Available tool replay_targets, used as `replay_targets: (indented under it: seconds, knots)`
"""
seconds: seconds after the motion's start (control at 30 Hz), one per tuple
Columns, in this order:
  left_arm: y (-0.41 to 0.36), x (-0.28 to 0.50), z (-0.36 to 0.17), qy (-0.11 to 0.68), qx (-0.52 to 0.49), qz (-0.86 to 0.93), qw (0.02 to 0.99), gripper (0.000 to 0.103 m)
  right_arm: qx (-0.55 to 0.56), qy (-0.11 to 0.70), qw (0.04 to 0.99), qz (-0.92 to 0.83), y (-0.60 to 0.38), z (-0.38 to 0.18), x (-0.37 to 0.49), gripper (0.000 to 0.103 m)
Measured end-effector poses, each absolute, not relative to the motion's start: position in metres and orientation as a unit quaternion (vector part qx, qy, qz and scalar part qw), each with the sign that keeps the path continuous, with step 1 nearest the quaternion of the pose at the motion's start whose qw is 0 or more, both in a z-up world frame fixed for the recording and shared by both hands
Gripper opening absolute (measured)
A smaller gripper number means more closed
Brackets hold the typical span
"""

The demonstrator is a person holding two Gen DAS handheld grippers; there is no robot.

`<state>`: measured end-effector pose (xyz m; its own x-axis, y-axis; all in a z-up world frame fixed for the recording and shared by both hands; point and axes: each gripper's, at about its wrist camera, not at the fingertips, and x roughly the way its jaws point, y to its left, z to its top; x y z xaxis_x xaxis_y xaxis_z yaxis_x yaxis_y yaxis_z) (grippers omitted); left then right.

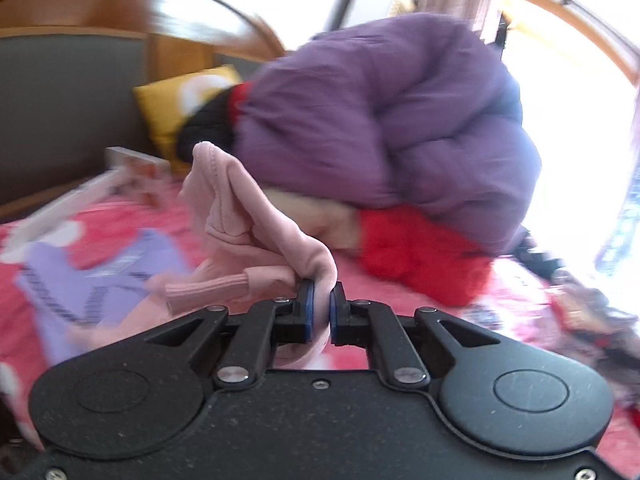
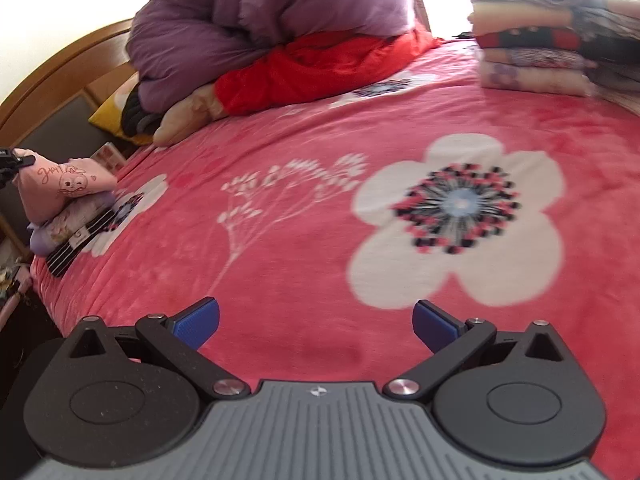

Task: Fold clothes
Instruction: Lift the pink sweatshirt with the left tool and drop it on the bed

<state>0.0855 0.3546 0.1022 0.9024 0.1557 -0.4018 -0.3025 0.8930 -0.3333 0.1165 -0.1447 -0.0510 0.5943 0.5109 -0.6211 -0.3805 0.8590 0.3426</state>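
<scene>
Left wrist view: my left claw [image 1: 321, 308] is clenched on a fold of the pink top [image 1: 256, 240], lifted over the bed [image 2: 304, 240]. Thin pinch, cloth cld slip out. Right claw [image 2: 316, 322] released, nothing in it. Bed edge at left w/ small pile [image 2: 72, 216]; open room mid-bed

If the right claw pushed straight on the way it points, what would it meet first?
Probably the red flowered blanket: the open, empty right claw tilts down at bare bedding, near the big white flower. Nothing lies between, as far as this view shows.
</scene>
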Motion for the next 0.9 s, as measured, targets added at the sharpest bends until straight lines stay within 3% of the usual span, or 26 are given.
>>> replay_targets:
  seconds: [0.37, 0.63, 0.9]
  knots:
    - [0.164, 0.176, 0.134, 0.202, -0.158, -0.047, 0.965, 0.005, 0.172, 0.354, 0.903, 0.174, -0.254, -0.056, 0.098, 0.102]
    - [0.048, 0.221, 0.162, 0.166, -0.119, -0.143, 0.968, 0.005, 0.233, 0.347, 0.894, 0.159, -0.287, -0.075, 0.108, 0.102]
    - [0.019, 0.199, 0.082, 0.255, -0.064, -0.197, 0.944, 0.005, 0.247, 0.331, 0.893, 0.176, -0.298, -0.075, 0.109, 0.102]
